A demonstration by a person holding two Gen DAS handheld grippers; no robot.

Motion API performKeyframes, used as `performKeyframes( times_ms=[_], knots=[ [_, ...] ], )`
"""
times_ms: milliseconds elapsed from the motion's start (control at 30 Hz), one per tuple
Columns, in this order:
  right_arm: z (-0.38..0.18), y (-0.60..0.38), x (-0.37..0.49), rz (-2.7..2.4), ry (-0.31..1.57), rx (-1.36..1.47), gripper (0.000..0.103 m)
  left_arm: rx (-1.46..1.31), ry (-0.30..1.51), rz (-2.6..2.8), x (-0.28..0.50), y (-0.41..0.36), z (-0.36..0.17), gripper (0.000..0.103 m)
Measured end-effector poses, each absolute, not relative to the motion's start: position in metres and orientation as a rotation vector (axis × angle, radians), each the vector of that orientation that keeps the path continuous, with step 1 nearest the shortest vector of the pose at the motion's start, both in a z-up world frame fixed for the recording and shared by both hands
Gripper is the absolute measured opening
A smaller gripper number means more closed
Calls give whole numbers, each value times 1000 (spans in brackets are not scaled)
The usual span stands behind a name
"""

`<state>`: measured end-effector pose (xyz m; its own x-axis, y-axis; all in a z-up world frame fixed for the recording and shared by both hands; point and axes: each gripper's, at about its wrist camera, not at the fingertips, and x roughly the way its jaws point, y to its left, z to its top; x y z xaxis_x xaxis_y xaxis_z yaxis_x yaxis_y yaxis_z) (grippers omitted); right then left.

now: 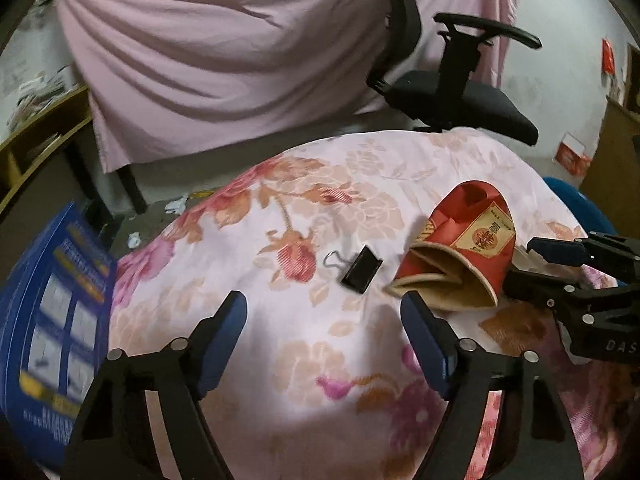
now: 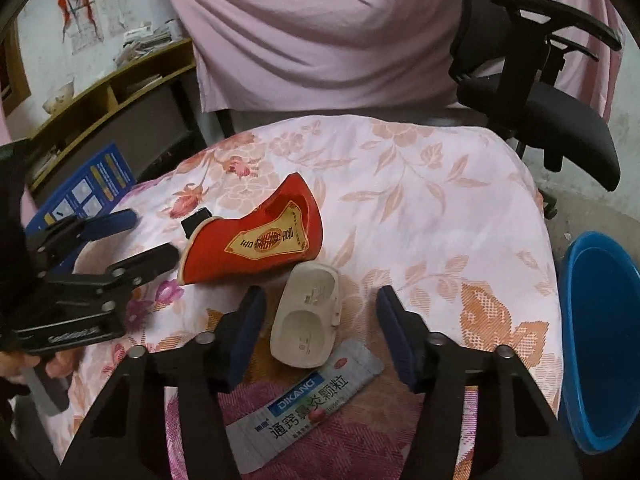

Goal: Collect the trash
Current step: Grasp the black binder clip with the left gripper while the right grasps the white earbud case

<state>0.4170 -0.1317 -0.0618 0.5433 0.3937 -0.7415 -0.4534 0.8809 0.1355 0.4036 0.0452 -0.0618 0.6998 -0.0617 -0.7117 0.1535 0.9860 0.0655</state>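
A flattened red carton [image 2: 256, 240] lies on the floral cloth of the table [image 2: 440, 216]; it also shows in the left wrist view [image 1: 460, 248]. A white plastic holder [image 2: 306, 322] lies just in front of it, between my right gripper's open fingers [image 2: 320, 336]. A grey medicine sachet [image 2: 304, 404] lies under that gripper. A black binder clip [image 1: 360, 268] lies left of the carton, ahead of my open, empty left gripper [image 1: 324, 332]. The left gripper [image 2: 148, 236] also shows in the right wrist view, and the right gripper [image 1: 532, 264] in the left wrist view.
A blue bin [image 2: 600, 340] stands at the table's right side. A blue leaflet [image 1: 52, 312] hangs at the left edge. A black office chair [image 2: 552, 92] and a pink-draped table [image 2: 320, 32] stand behind. A wooden shelf [image 2: 108, 96] is at the far left.
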Motion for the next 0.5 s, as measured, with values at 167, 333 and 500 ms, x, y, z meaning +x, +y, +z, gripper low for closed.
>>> performKeyframes(
  times_ms=[167, 333, 500],
  knots=[
    [-62, -135, 420, 508, 872, -57, 28, 168, 812, -147, 420, 34, -67, 55],
    [-60, -135, 421, 516, 868, -38, 28, 183, 838, -184, 434, 28, -70, 31],
    [-57, -145, 420, 517, 847, 17, 27, 220, 838, -183, 430, 20, -72, 21]
  ],
)
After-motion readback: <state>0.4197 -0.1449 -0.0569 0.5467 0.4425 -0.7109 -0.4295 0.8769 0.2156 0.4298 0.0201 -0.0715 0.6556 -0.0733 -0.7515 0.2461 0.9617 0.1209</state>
